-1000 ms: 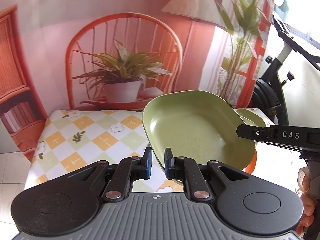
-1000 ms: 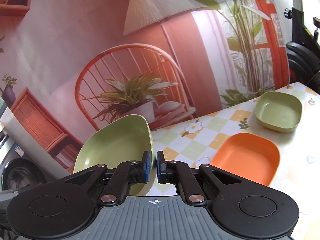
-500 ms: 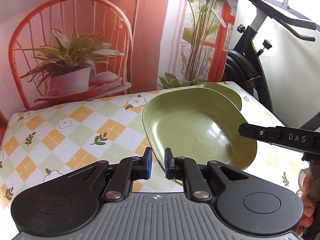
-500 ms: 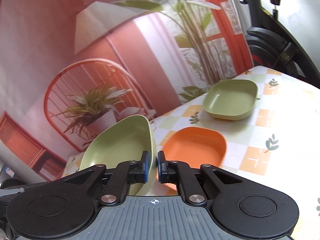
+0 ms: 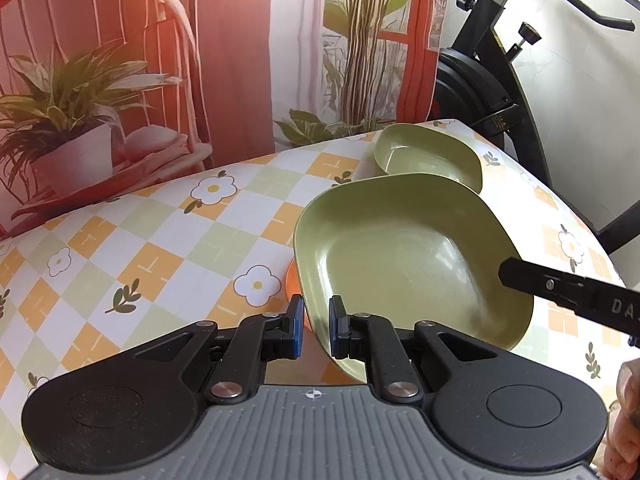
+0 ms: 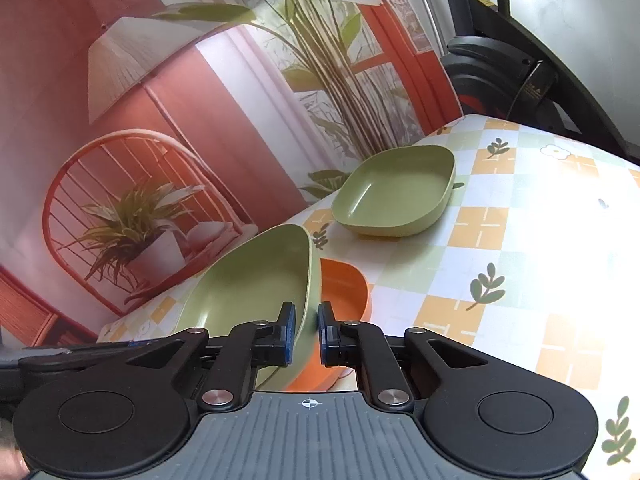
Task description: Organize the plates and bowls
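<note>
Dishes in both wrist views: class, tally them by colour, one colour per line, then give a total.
Green: 2, the large green plate held off the table and the smaller green bowl on the tablecloth
Orange: 1, the orange plate under the held one
Total: 3

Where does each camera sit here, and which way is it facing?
Left wrist: on the left gripper, facing right across the table at the held green plate; right gripper's finger and a hand show.
Right wrist: on the right gripper, facing left at the plate's opposite rim, over the orange plate.
Shared: both plates, the green bowl.
</note>
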`<state>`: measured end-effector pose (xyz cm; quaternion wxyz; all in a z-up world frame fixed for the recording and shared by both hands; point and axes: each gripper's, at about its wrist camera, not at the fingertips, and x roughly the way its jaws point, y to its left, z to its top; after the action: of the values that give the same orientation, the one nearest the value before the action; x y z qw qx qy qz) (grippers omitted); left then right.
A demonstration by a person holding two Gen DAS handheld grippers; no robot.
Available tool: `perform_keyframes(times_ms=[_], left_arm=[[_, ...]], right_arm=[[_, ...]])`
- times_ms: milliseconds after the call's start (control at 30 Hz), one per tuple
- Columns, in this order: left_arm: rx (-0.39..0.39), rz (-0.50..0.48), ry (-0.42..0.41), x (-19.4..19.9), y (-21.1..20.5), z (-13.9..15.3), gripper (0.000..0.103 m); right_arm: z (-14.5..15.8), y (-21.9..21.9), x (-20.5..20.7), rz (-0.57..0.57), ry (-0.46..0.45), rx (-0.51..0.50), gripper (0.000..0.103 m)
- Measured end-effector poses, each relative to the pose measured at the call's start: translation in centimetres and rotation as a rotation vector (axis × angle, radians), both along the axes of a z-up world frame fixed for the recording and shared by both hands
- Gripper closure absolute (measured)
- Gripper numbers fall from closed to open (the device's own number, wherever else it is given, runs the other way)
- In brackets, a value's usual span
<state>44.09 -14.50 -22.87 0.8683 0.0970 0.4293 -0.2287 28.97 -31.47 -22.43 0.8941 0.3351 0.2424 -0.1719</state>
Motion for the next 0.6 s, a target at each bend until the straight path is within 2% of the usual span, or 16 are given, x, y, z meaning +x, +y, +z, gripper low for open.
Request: perform_keyframes(times_ms=[300,600], left_arm=[[0.079,0.013,-0.001,3.5,-2.2,-1.3,0.089],[0.134,0.008,-0.003,4.7,-3.6,-3.0,0.089]], right_arm=[[-1.6,0.0,0.8,0.038,-0.011,0.04,0.088],[-2.8,0.0,1.6,0.046,0.018,0.076,0.088]])
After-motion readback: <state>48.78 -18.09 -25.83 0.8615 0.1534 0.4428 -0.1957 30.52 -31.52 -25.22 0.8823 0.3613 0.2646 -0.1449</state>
